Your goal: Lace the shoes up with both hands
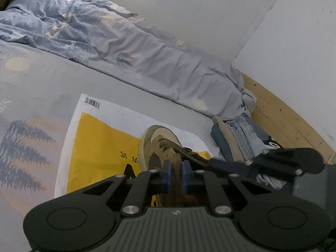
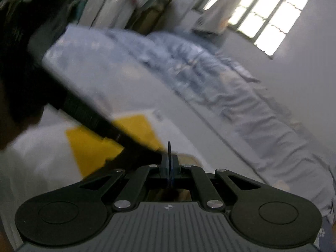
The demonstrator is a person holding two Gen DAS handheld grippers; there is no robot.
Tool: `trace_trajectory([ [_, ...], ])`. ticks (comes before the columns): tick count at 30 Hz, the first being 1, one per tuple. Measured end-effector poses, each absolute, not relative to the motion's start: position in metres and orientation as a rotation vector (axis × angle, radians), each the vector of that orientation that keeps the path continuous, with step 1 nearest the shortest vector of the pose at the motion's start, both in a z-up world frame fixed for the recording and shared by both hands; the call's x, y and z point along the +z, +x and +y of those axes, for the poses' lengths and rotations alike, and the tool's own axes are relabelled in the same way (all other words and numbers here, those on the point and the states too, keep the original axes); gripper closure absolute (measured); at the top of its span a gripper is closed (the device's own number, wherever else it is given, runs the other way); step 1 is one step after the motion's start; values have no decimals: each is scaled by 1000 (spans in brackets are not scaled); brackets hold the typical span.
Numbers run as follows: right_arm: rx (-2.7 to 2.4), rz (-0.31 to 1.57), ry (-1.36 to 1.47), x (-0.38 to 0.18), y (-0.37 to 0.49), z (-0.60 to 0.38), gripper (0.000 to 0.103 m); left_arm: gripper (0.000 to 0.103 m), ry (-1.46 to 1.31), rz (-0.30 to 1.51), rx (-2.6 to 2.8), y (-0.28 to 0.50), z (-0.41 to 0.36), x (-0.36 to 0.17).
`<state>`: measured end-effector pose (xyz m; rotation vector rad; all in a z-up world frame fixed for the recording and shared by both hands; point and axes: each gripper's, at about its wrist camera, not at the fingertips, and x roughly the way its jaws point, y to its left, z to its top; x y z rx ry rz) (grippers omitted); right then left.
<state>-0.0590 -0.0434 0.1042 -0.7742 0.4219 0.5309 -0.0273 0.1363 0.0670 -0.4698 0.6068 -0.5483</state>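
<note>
Between the blue pads of the left gripper [image 1: 176, 175] runs a flat tan shoelace [image 1: 176, 168], pinched in nearly closed jaws. Just ahead of them, the tan-and-brown suede low-top shoe [image 1: 156, 145] lies toe away on a yellow-and-white plastic mailing bag [image 1: 100, 147] spread on the grey printed bedsheet [image 1: 42, 88]. Right of these jaws, the right gripper [image 2: 169, 169] reaches toward the laces; its jaws are fully closed, nipping a thin dark strip [image 2: 169, 149], identity unclear. Beyond the shoe lies open sheet, bounded by a rumpled blue-grey duvet [image 1: 109, 40]. Folded clothes [image 1: 237, 138] sit at right beside the wooden bed edge [image 1: 283, 113].
</note>
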Motion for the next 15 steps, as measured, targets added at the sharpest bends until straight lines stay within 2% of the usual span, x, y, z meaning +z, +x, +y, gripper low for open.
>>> trace_trajectory([
  [15,536,526,-933,66,-40,-23,102,93,-710,632,-556,-22,161,47],
])
